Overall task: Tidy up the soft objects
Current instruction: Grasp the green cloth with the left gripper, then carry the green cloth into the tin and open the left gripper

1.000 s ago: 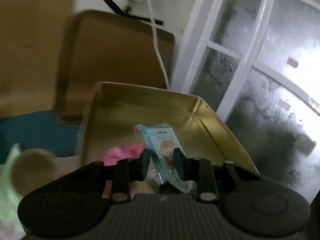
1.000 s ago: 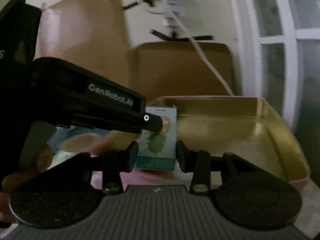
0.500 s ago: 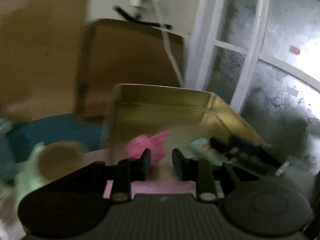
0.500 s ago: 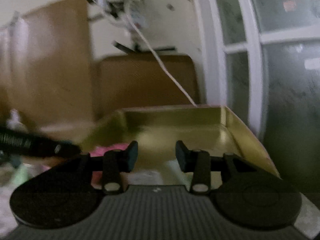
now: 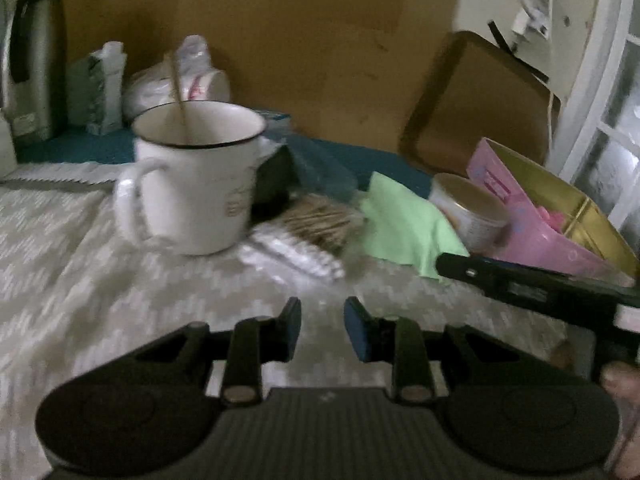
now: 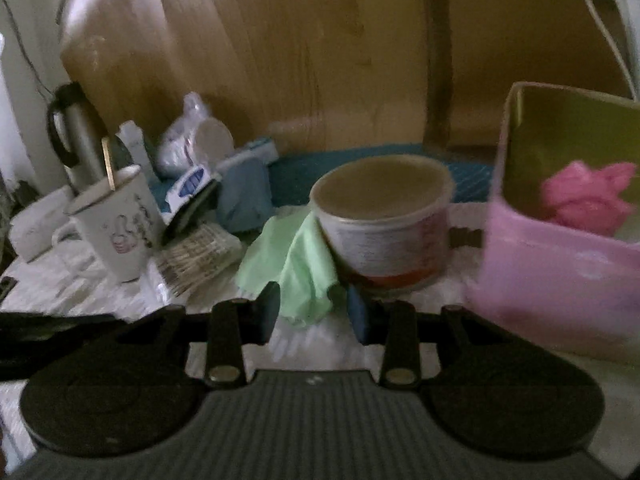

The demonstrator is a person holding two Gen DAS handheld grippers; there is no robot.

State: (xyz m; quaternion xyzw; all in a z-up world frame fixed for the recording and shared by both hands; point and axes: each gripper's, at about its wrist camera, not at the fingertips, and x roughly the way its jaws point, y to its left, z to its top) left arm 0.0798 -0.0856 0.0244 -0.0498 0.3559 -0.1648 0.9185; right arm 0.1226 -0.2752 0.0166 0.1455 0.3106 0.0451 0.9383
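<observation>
A light green cloth (image 6: 294, 258) lies on the patterned tablecloth, partly under a round tin (image 6: 382, 220); it also shows in the left wrist view (image 5: 404, 224). My right gripper (image 6: 312, 314) is open and empty, its jaws just in front of the cloth's near edge. A pink box with a gold inside (image 6: 560, 264) stands at the right and holds a pink soft object (image 6: 588, 196). My left gripper (image 5: 322, 326) is open and empty over bare tablecloth, short of the cloth. The right gripper's black finger (image 5: 532, 286) crosses the left wrist view at right.
A white mug (image 5: 196, 176) with a stick in it stands left of centre. Beside it lie a bundle of sticks (image 5: 316, 220), a blister pack (image 5: 292, 256) and a blue soft item (image 6: 244, 196). A thermos (image 5: 34, 56), bags and a brown tray (image 5: 476, 100) line the back wall.
Both grippers have swung left, away from the gold-lined box, and now face the cluttered table. The packet seen between the jaws a second ago is gone from both grippers.
</observation>
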